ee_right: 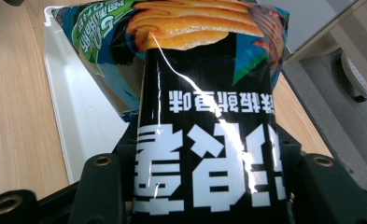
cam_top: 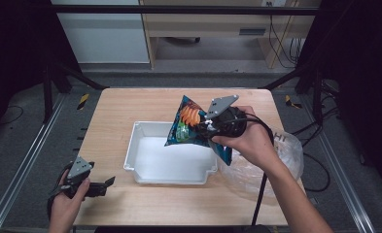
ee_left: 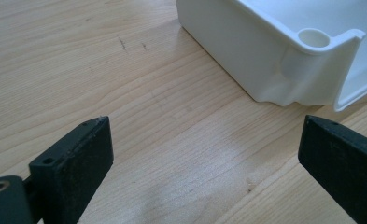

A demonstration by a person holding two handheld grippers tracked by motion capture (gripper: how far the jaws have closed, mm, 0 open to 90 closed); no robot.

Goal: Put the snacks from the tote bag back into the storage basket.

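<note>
Snack bag (cam_top: 191,127), glossy blue-and-black foil printed with orange chips, hangs pinched in my right gripper (cam_top: 209,130) above the right end of the white tray (cam_top: 145,162). The high view shows my whole layout: the bag is held in the air over the tray, a crumpled clear plastic bag (cam_top: 286,160) lies just behind my right hand, and my left gripper (cam_top: 106,184) rests low near the table's (cam_top: 115,107) front left corner, well apart from the tray. My right gripper view adds what the high view lacks: the snack bag (ee_right: 204,140) fills the gap between the jaws, its film creased and catching glare, its white print upside down, with both black jaws pressed against its sides. My left gripper view gives the close detail of the tray (ee_left: 265,70): smooth moulded plastic, rounded corner, a small round socket in the rim, standing just ahead of the jaws on pale wood grain. There the jaws stand spread wide with only bare table between them. The bag's lower end is hidden behind my right hand in the high view, and its top is cut off in the right gripper view.
</note>
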